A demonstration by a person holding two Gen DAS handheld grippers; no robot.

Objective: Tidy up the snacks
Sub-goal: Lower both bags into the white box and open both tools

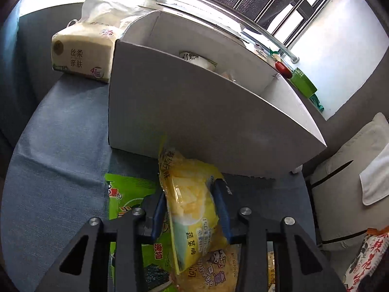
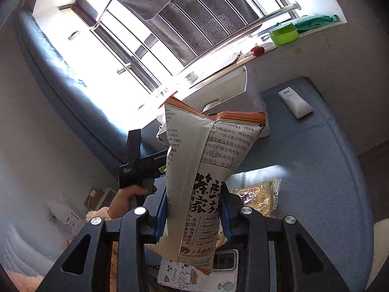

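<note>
The left tool (image 1: 192, 209) is clamped on a yellow snack bag (image 1: 189, 194), its blue pads pressed to both sides — the bag's top edge touches the front wall of the white cardboard box (image 1: 184, 112) on the blue bench (image 1: 60, 131). A green seaweed packet (image 1: 126, 194) lies flat under that tool, and a tissue pack (image 1: 82, 56) sits beside the box's far corner. The right tool (image 2: 194, 214) grips a white-and-orange snack bag (image 2: 201, 170) upright, raised above the bench — a clear packet (image 2: 260, 194) lies below it, a white remote (image 2: 294, 102) farther off.
</note>
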